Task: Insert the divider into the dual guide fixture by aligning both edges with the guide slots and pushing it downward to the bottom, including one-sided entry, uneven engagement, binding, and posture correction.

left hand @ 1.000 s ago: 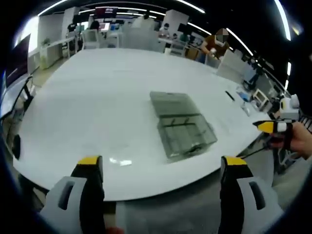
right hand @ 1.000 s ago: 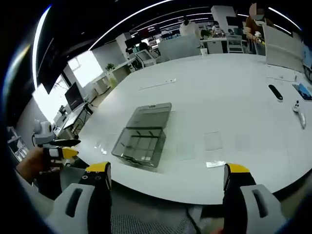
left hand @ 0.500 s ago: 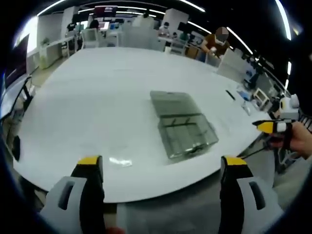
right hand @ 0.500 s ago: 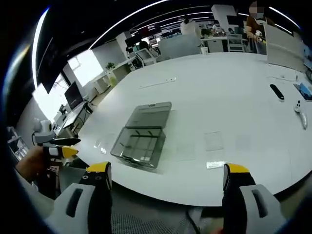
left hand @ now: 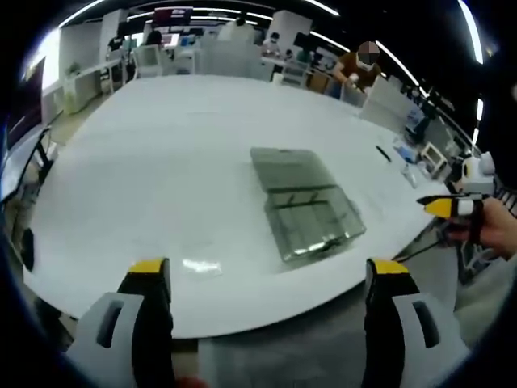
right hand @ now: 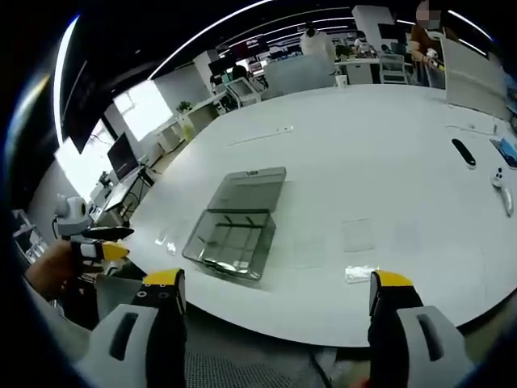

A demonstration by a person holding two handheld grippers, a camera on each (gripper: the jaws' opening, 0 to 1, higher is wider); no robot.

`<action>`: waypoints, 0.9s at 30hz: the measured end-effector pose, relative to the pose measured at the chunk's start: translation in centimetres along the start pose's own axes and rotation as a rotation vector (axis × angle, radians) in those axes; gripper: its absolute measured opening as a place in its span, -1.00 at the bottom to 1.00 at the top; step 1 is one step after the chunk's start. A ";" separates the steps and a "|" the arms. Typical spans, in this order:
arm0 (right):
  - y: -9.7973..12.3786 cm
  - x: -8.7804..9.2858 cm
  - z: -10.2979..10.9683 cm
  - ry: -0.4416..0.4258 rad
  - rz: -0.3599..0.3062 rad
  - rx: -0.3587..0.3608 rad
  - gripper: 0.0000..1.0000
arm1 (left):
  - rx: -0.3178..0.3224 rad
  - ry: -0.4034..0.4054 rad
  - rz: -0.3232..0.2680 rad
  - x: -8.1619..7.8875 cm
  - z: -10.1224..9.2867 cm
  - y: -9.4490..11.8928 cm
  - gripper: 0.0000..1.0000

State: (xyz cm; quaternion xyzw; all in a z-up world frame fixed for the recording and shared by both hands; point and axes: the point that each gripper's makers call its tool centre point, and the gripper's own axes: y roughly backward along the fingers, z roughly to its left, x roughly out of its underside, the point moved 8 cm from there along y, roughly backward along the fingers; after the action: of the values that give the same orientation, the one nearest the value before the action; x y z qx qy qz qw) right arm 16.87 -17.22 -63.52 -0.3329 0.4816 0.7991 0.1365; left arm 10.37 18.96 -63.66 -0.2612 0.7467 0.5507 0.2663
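A smoky transparent box with slotted compartments and its lid folded open lies on the white table, near the front edge. It also shows in the right gripper view. Clear flat divider sheets lie on the table to its right, with a smaller clear piece close to the edge. A small clear piece lies near the edge in the left gripper view. My left gripper hangs open off the table's edge, holding nothing. My right gripper is likewise open and short of the table.
The other gripper comes in at the right, held by a hand; the left one shows at the left. A black remote and a white controller lie far right. Desks, chairs and people stand behind the table.
Both views have drifted only slightly with the hands. The box and the clear pieces have not moved, and both grippers stay open.
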 end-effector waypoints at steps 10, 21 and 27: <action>-0.4 0.2 0.2 -0.013 0.004 0.003 0.86 | 0.014 -0.012 0.015 0.0 0.2 -0.2 0.97; -0.6 0.7 0.4 -0.019 0.008 0.011 0.86 | 0.026 -0.017 0.022 0.0 0.4 -0.6 0.96; -0.5 0.6 0.1 -0.014 0.011 0.012 0.86 | 0.025 -0.012 0.021 0.0 0.3 -0.8 0.96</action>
State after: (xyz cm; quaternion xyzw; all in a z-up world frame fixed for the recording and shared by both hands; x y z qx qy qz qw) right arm 16.62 -16.88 -64.26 -0.3238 0.4873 0.7992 0.1375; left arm 10.89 19.02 -64.27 -0.2469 0.7545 0.5457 0.2684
